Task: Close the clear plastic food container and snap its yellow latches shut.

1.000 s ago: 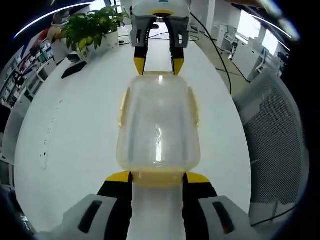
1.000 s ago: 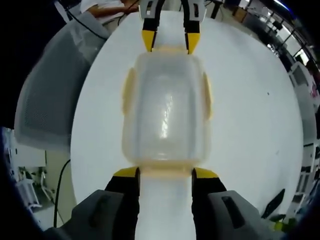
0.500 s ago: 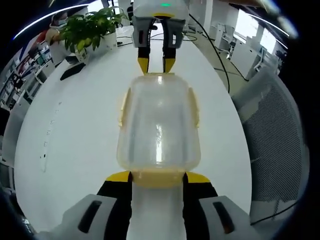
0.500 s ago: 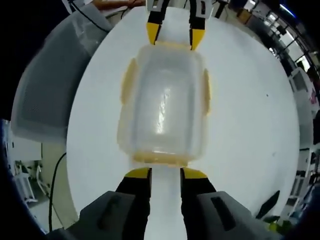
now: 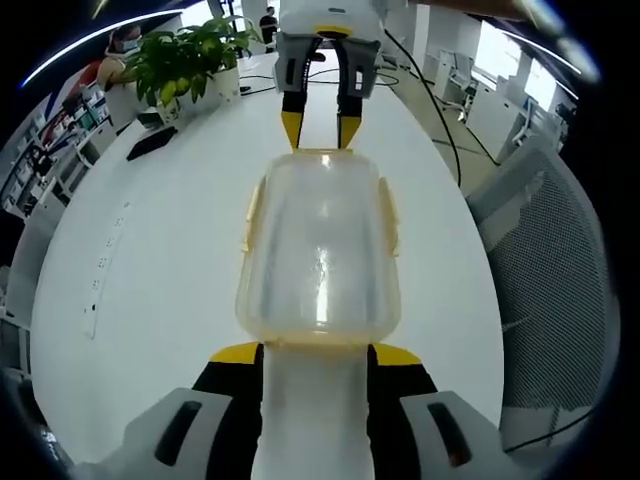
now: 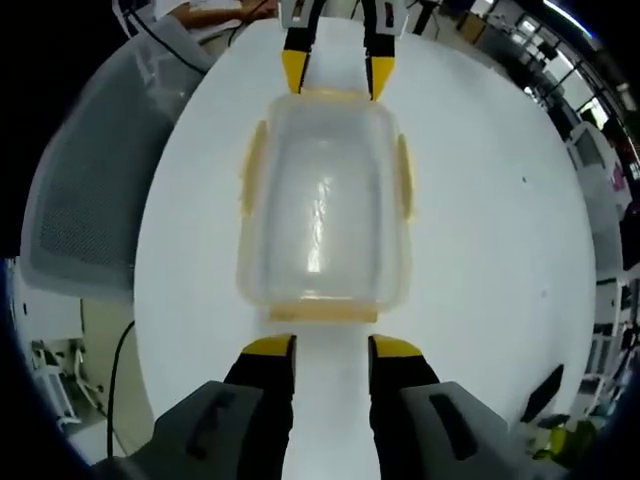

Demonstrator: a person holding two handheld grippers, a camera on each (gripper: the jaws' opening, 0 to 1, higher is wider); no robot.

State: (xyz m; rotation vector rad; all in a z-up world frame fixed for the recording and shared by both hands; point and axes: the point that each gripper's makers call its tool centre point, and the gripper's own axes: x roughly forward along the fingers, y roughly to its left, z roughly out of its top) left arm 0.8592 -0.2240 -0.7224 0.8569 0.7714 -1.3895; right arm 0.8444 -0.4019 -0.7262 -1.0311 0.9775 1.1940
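Pulled the right gripper (image 6: 332, 350) back off the end latch (image 6: 322, 312) at six o'clock in the right gripper view. Straddling it a second ago, now hanging just short of it with jaws parted a little, holding nothing. Probably pressed that end home, though can't confirm the snap. Keeping the left gripper (image 5: 318, 352) spread wide, flanking the opposite latch (image 5: 318, 343) without squeezing. Sitting the clear container (image 5: 320, 250) mid-table (image 5: 150, 280), lid on. Leaving the side latches (image 6: 250, 185) at nine and three to check. Nothing blocking: potted plant (image 5: 185, 55) at eleven, mesh chair (image 5: 555, 260) at three, well clear.
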